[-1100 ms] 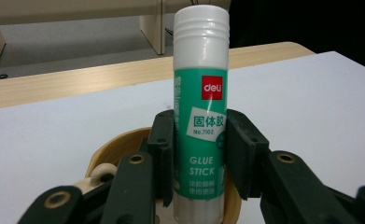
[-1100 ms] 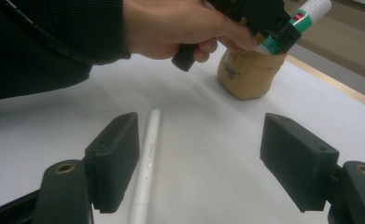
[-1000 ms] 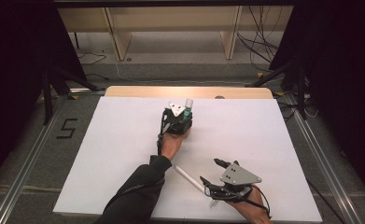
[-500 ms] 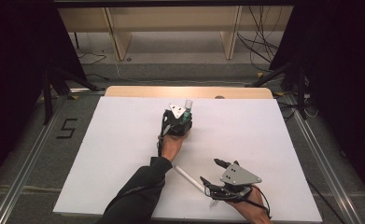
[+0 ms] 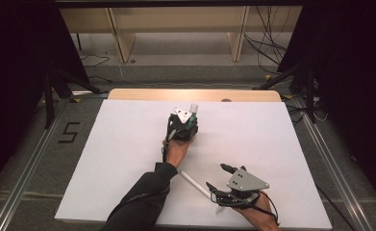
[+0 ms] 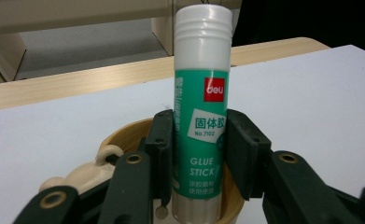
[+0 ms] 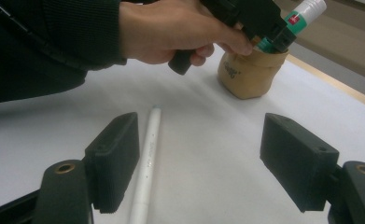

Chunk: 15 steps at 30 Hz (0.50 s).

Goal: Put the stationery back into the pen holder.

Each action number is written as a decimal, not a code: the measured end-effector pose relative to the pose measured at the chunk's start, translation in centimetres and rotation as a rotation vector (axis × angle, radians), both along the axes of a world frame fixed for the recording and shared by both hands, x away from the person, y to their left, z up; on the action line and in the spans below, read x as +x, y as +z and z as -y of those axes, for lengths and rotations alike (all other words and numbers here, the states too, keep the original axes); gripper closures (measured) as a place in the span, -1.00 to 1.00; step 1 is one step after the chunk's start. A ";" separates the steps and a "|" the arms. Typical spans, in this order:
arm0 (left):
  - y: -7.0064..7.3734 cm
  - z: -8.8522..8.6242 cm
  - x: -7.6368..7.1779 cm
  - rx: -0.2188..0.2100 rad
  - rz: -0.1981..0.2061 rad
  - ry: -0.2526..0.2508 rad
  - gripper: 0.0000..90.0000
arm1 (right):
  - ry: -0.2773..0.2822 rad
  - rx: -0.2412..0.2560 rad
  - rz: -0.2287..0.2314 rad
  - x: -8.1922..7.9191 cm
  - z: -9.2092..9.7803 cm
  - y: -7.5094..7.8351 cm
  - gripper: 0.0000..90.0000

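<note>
nothing has shifted this past second: my left gripper point(image 6: 199, 163) still pinches the glue stick point(image 6: 201, 107) upright in the wooden cup point(image 7: 250, 72), while my right gripper point(image 7: 208, 168), jaws spread, waits by the white pen point(image 7: 147, 158).

The high view looks from above the near side, forward and down on the whole counter point(image 5: 128, 144). The left gripper view sits very close to the glue stick point(image 6: 201, 116) and faces the far edge. The right gripper view lies low near the counter and looks toward the left gripper point(image 7: 250, 18), so both share the glue stick.
</note>
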<state>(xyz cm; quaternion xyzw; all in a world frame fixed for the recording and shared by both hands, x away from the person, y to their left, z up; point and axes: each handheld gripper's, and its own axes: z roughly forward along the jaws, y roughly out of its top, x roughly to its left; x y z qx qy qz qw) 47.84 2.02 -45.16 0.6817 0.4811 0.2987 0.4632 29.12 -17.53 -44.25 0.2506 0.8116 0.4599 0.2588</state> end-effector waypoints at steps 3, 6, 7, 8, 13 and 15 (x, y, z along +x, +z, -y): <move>0.5 0.2 -0.4 0.014 0.013 -0.022 0.06 | -0.001 0.001 -0.002 0.0 0.0 0.0 -0.35; 0.9 0.4 -0.6 0.006 0.011 -0.020 -0.01 | 0.000 -0.002 -0.003 0.0 -0.1 -0.1 -0.35; 1.1 0.4 -0.7 0.008 0.009 -0.022 -0.07 | 0.000 -0.001 -0.004 0.0 -0.1 0.0 -0.35; 1.2 0.5 -0.8 0.008 0.009 -0.022 -0.12 | 0.000 -0.001 -0.004 0.0 -0.1 0.0 -0.35; 2.2 0.4 -1.3 0.005 -0.001 -0.056 -0.28 | -0.002 0.000 -0.003 0.0 0.0 0.0 -0.35; 2.6 0.4 -1.6 -0.002 -0.006 -0.079 -0.30 | 0.000 0.001 -0.004 0.0 0.0 0.0 -0.35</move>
